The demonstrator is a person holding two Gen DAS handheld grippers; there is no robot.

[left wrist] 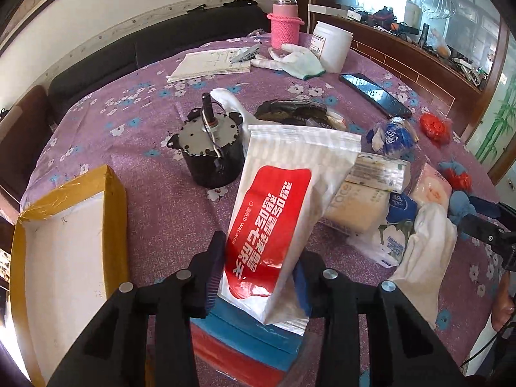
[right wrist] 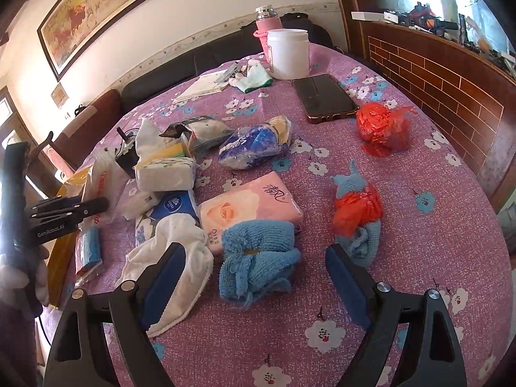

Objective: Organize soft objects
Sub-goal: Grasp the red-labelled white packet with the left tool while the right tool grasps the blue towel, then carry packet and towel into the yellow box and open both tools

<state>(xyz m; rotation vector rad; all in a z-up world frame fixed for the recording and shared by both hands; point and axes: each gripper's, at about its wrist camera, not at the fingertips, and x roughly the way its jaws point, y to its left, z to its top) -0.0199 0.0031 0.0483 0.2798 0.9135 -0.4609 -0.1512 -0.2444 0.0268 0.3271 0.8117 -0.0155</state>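
The wet-wipes pack [left wrist: 283,206] stands at the centre of the left wrist view, clamped near its bottom end by the left gripper [left wrist: 258,277], whose fingers [left wrist: 214,271] press its two faces. Its long axis runs up and away from the fingers, tilted slightly right, with the sealed top edge farthest out. It hangs clear of the tabletop [left wrist: 145,148], above a blue-and-red packet [left wrist: 245,348] lying below the fingers. The yellow-taped box [left wrist: 67,245] sits at the lower left of that view, just left of the gripper, open side up; as a likely place for the pack, it calls for a swing left and down.

In the right wrist view the right gripper [right wrist: 254,277] is spread wide and holds nothing. The blue knit cloth [right wrist: 258,258] lies directly between and just ahead of its fingers, so this hand is nearer to it. A white cloth [right wrist: 171,258] lies beside the left finger, a pink tissue pack [right wrist: 254,203] just beyond the blue cloth.
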